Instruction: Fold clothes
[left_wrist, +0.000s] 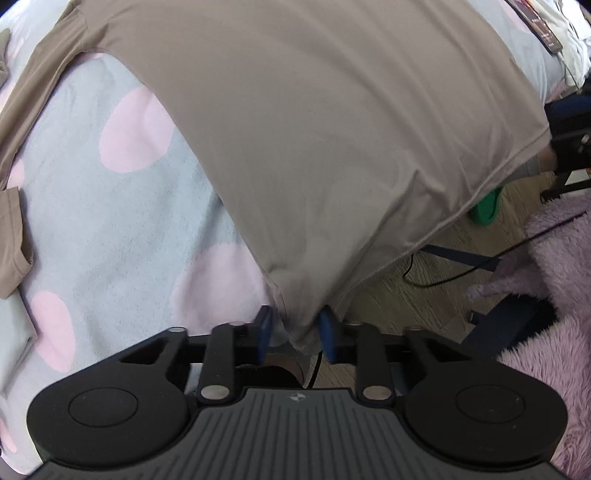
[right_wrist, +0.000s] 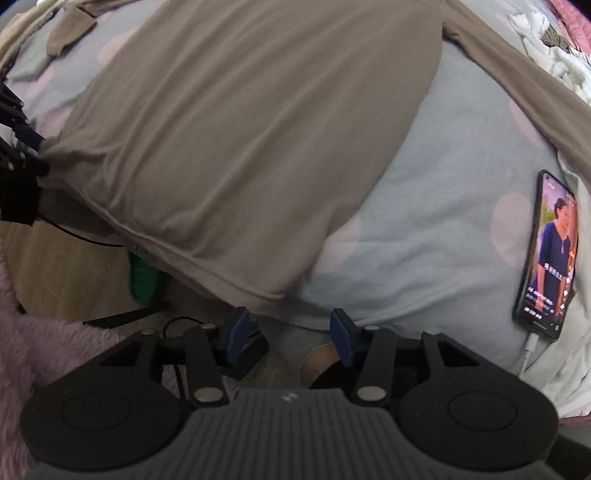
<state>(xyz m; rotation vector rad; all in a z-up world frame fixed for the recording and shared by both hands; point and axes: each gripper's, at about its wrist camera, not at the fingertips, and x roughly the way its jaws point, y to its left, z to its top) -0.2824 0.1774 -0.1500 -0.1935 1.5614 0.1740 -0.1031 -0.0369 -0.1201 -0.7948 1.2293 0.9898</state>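
A taupe long-sleeved shirt (left_wrist: 314, 122) lies spread on a bed with a grey blanket with pink dots (left_wrist: 110, 221); its hem hangs toward the bed's edge. My left gripper (left_wrist: 297, 328) is shut on the shirt's bottom corner, with cloth bunched between the blue pads. In the right wrist view the same shirt (right_wrist: 240, 140) stretches away, one sleeve (right_wrist: 517, 77) running to the upper right. My right gripper (right_wrist: 290, 332) is open and empty, just below the shirt's other hem corner (right_wrist: 269, 291), not touching it.
A lit phone (right_wrist: 550, 254) on a charging cable lies on the blanket at the right. A pink fuzzy rug (left_wrist: 554, 295), cables and a green object (right_wrist: 144, 280) lie on the wooden floor beside the bed. White cloth (right_wrist: 546, 40) is piled at the far right.
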